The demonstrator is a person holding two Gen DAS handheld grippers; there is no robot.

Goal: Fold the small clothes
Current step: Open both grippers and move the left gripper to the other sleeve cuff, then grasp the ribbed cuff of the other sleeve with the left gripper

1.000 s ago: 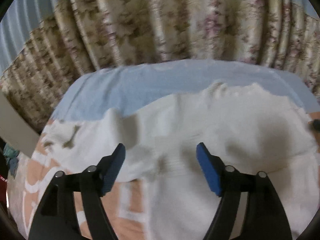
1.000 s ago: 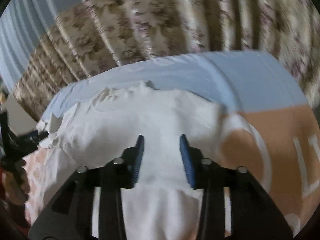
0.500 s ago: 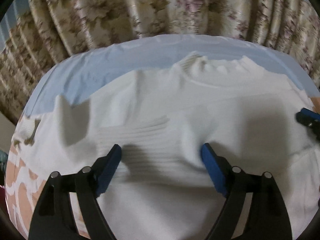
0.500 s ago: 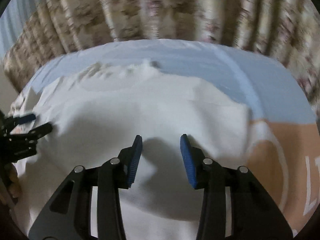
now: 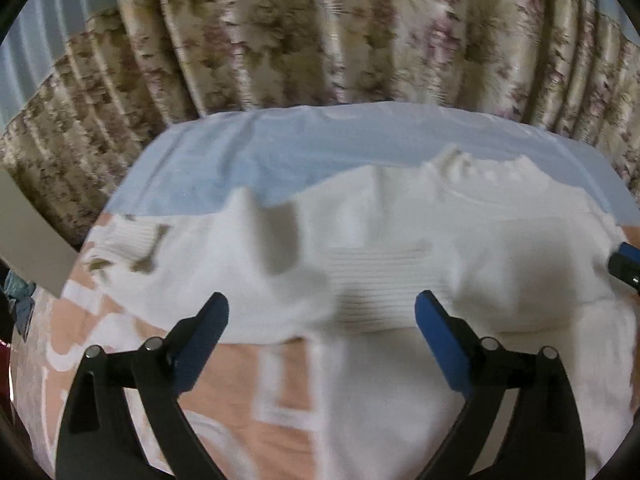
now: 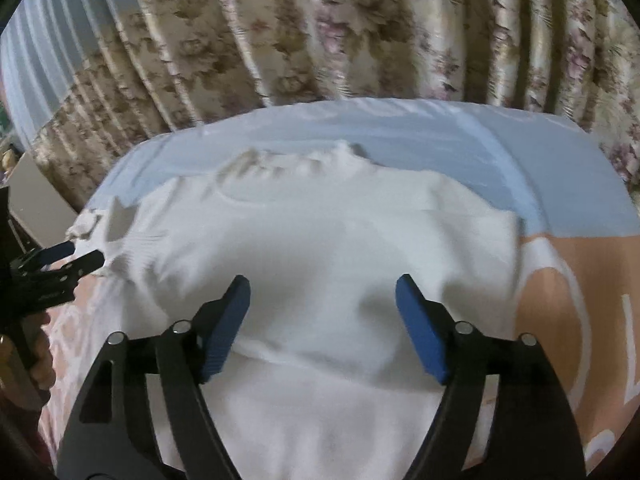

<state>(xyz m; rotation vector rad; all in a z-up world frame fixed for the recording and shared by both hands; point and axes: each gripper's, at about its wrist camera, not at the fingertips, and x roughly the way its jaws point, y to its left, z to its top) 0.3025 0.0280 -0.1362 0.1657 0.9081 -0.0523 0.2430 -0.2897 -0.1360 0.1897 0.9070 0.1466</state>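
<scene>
Two black grippers with blue pads hang over one white ribbed-knit sweater [image 5: 400, 248] spread on a bed. The sweater lies across a peach blanket with white lettering [image 6: 580, 280] and onto a pale blue sheet [image 5: 280, 152], its neck opening at the far end, toward the floral beige curtain [image 5: 320, 32], and its hem toward the cameras, so the long axis runs from near to far. A ribbed cuff lies folded onto the chest in the left wrist view, and the left sleeve is bunched into an upright ridge (the blur makes its exact fold hard to read).

The left gripper [image 5: 322, 312] has just been opening; its jaws stand wide above the sweater's lower edge, with knit below the gap but nothing pinched between the pads. The right gripper [image 6: 323, 304] has likewise just been opening and now stands wide over the sweater's middle, its pads apart from the cloth and holding nothing. Each gripper's tip shows at the edge of the other's view, beside the sweater's sides.
</scene>
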